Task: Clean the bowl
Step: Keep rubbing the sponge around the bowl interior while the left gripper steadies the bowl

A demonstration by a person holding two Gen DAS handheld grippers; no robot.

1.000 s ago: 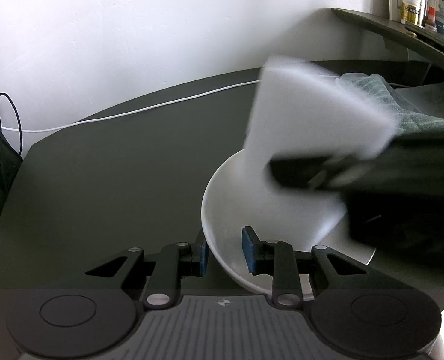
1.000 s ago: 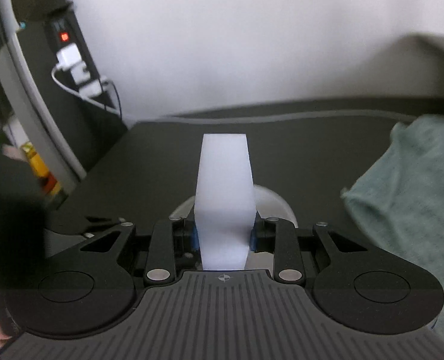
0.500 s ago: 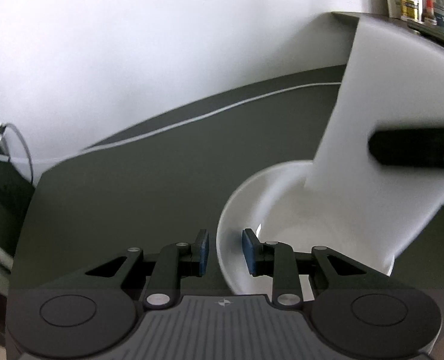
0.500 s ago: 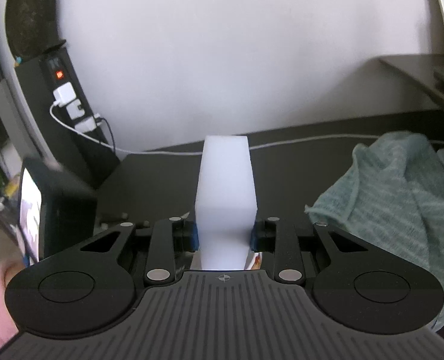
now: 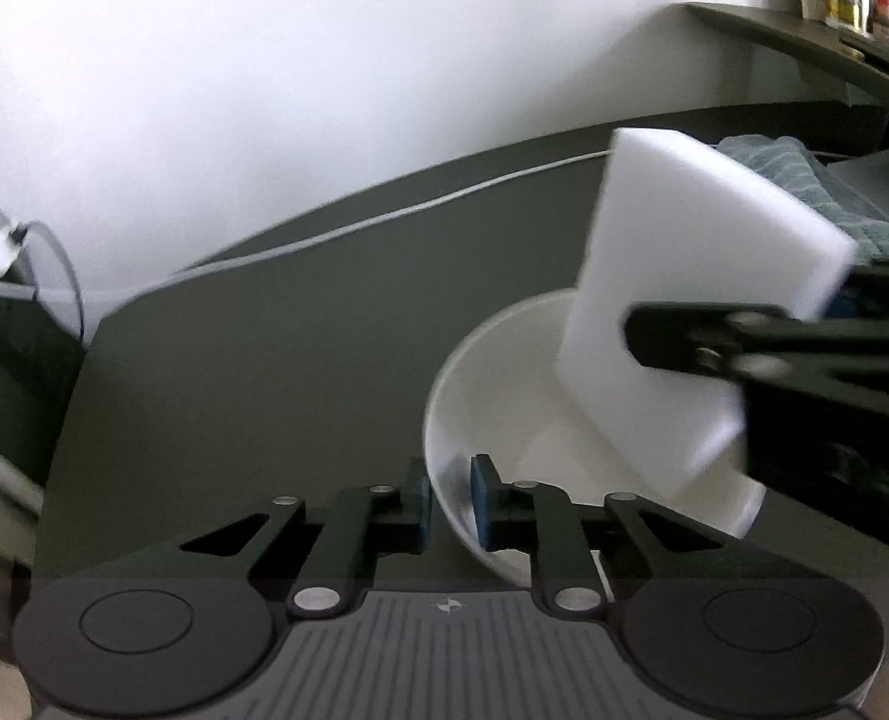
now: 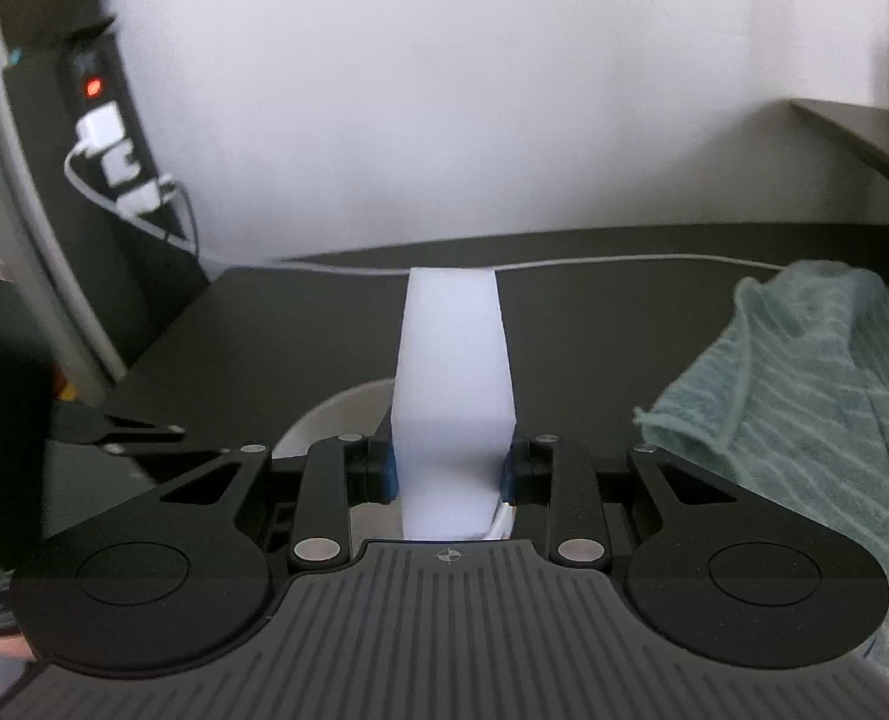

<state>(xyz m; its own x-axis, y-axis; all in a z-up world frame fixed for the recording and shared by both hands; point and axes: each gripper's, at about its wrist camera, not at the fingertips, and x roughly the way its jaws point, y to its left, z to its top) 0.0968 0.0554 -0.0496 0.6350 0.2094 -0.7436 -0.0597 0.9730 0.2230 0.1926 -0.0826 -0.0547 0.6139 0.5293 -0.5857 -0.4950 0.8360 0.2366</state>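
Between left fingers [image 5: 481, 501], bowl [image 5: 492, 396] rim.

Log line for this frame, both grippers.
left gripper: shut on bowl rim | right gripper: shut on sponge | sponge in bowl
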